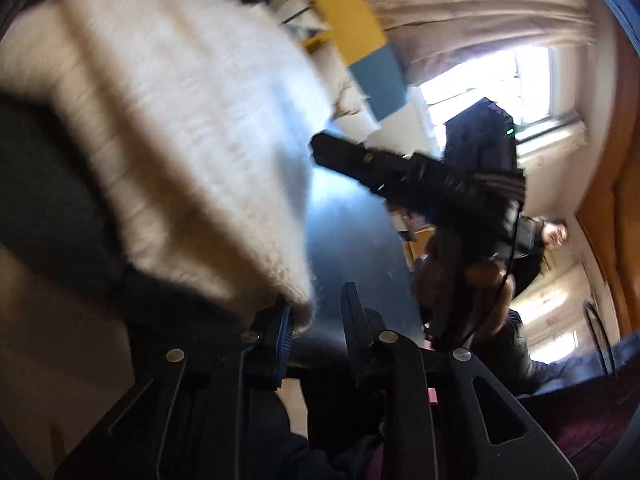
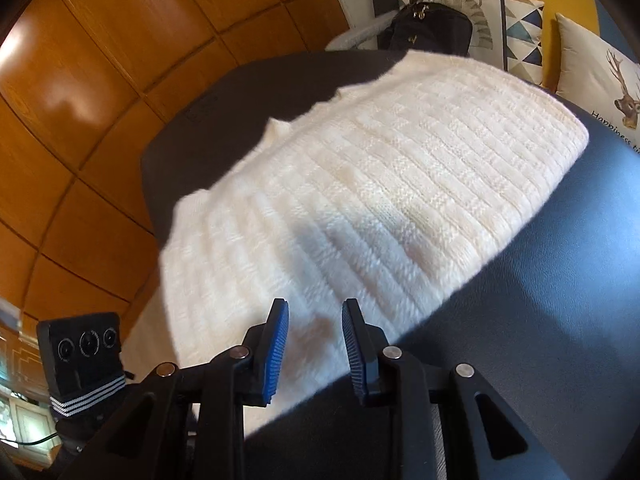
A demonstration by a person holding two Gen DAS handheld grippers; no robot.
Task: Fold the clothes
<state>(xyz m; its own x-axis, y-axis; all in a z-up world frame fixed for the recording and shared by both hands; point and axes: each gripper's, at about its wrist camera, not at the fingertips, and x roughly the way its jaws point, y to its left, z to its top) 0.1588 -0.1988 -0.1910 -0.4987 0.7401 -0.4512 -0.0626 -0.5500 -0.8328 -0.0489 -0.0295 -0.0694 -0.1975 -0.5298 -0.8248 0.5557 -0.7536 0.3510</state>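
White ribbed knit sweater (image 2: 360, 184) spread over a dark round surface (image 2: 540, 280), directly ahead of the right tool (image 2: 315, 354). Right tool's blue-padded fingers (image 2: 276, 354) parted, hovering over the sweater's near edge, gripping nothing. In the left wrist view, the same sweater (image 1: 168, 132) blurred, up and to the left of the left tool (image 1: 316, 344); its furry corner touching the left finger pad (image 1: 282, 340), fingers spread apart, nothing clamped between them. Right tool's black body visible beyond, in a hand (image 1: 472, 280).

Likely soft, limp and fairly bulky: thick, fluffy knit, prone to sagging and stretching when lifted, not slippery. Best taken at a hem or corner, pinching through the full thickness, one tool at each end of an edge.
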